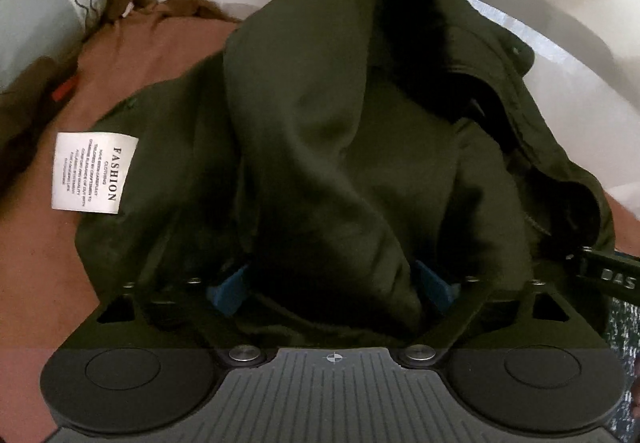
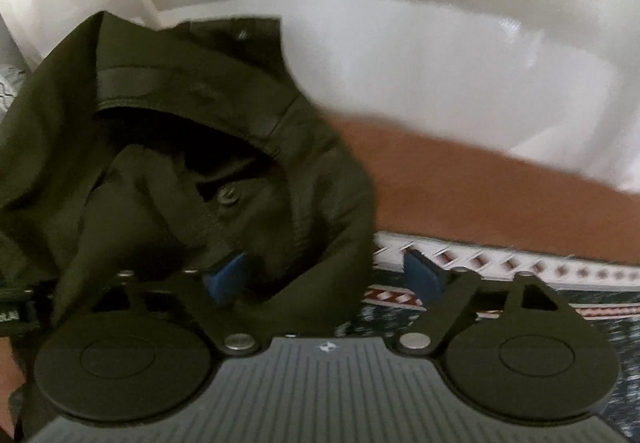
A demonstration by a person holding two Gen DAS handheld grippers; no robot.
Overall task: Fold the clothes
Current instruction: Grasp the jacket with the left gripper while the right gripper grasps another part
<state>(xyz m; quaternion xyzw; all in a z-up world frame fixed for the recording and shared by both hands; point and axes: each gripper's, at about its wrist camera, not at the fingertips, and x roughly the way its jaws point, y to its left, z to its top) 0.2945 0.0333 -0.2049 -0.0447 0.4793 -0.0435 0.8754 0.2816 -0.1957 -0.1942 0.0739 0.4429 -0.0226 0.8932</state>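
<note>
Setting: a bed [image 1: 36,267] under a rust-brown cover, backed by a white wall; a pale pillow [image 1: 48,7] is seen at the far left, and a patterned rug [image 2: 520,283] below the bed edge in the right wrist view.
Garment: a dark olive jacket [image 1: 340,123] is bunched in deep folds over the bed, with a white label [image 1: 94,171] turned out at its left side and a button [image 2: 228,197] visible in the right wrist view.
Left gripper [image 1: 332,283]: fingers are set well apart, a thick fold of jacket lying between the blue pads [image 1: 230,289]; whether the pads press on the cloth cannot be told.
Right gripper [image 2: 324,279]: fingers are apart; cloth lies against the left pad [image 2: 226,281], while the right pad stands clear over the rug, so no clamp is shown.
Step in hand: judged to be the laying-down of the jacket on the bed, ahead of any fold.
Next move: a flat spread is called for, with hem or shoulders drawn outward by both grippers, before a side is folded over.
</note>
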